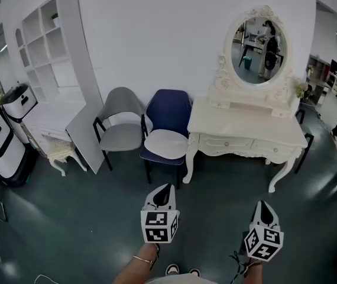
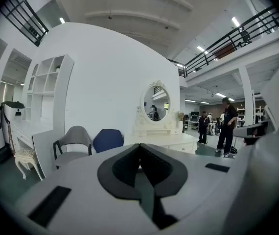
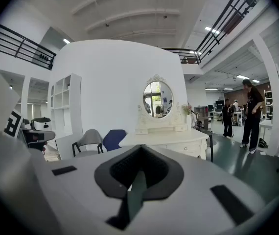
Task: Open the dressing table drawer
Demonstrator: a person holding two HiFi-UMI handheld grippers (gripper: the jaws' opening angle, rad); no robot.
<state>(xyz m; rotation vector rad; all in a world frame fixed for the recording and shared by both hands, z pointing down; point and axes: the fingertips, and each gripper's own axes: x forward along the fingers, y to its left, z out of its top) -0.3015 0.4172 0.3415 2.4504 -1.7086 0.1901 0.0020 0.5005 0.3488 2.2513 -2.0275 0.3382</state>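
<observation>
Both claws shut and empty, short of the dressing table.

I held my left claw (image 1: 167,188) and right claw (image 1: 264,205) low over the dark floor (image 1: 86,218), each with its jaws together on nothing. The white dressing table (image 1: 245,122) stood ahead against the wall, well apart from both claws. Its drawer (image 1: 227,142) was closed, and a blue chair (image 1: 167,112) stood just beside it.

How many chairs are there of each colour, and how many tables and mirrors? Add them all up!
Grey chair with black legs: 1
Dark blue chair with a white seat: 1
White carved dressing table: 1
Oval mirror in a white carved frame: 1
Total: 4
</observation>
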